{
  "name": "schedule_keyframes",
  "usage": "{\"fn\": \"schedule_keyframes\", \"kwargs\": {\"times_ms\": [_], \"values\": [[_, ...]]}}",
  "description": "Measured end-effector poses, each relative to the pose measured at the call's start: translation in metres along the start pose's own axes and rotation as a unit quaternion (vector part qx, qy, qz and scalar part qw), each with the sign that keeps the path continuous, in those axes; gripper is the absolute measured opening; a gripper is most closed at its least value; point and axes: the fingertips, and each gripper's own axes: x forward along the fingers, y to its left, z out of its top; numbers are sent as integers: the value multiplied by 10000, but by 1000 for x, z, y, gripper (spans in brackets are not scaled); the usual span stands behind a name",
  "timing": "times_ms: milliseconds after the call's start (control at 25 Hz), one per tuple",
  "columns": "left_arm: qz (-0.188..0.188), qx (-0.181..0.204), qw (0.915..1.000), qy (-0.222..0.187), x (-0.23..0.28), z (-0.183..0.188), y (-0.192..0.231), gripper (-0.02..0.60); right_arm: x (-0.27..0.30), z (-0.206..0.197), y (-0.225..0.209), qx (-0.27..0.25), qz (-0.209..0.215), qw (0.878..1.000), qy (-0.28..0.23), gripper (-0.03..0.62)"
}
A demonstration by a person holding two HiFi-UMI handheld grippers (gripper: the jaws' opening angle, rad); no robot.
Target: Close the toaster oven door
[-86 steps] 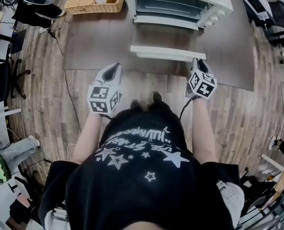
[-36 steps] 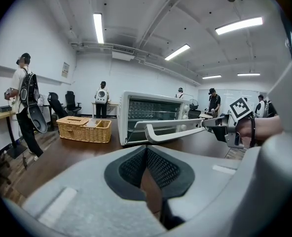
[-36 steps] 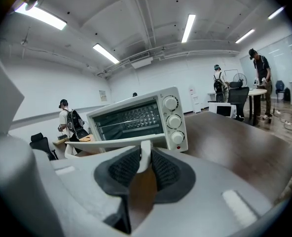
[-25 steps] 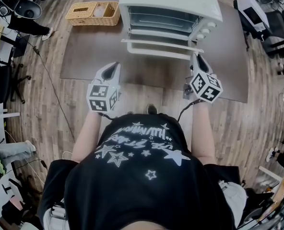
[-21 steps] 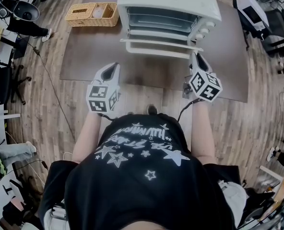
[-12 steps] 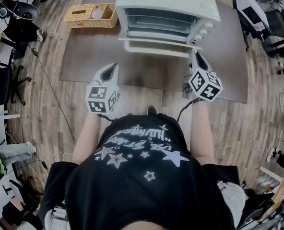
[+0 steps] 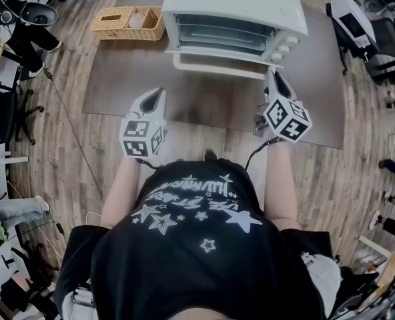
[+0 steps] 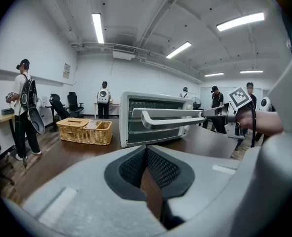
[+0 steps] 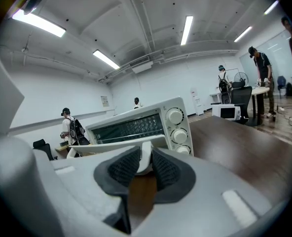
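A white toaster oven [image 7: 234,5] stands at the far side of the brown table [image 7: 131,72]. Its glass door is tipped up almost against the front, a little ajar. My right gripper [image 7: 272,79] is shut on the right end of the door handle [image 7: 217,64]; the white handle [image 9: 145,158] sits pinched between the dark pads, just left of the knobs [image 9: 174,116]. My left gripper [image 7: 156,97] hovers over the table's near edge, left of the door, shut with nothing in it. From the left gripper view the oven [image 8: 136,127], its handle [image 8: 170,118] and the right gripper [image 8: 220,113] all show.
A wicker basket [image 7: 129,13] sits on the table left of the oven, also visible as a basket [image 8: 84,130] in the left gripper view. Wooden floor surrounds the table. Office chairs, desks and several people stand around the room.
The oven door has swung up from lying flat open to nearly upright, and my right gripper has travelled forward with the handle. The left gripper has barely moved.
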Motion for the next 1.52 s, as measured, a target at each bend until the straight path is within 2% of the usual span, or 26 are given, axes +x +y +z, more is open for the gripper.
{"fn": "schedule_keyframes", "kwargs": {"times_ms": [1520], "values": [[96, -10, 9999, 41, 39, 13, 18, 9, 50, 56, 1, 125, 221, 9988, -420, 87]]}}
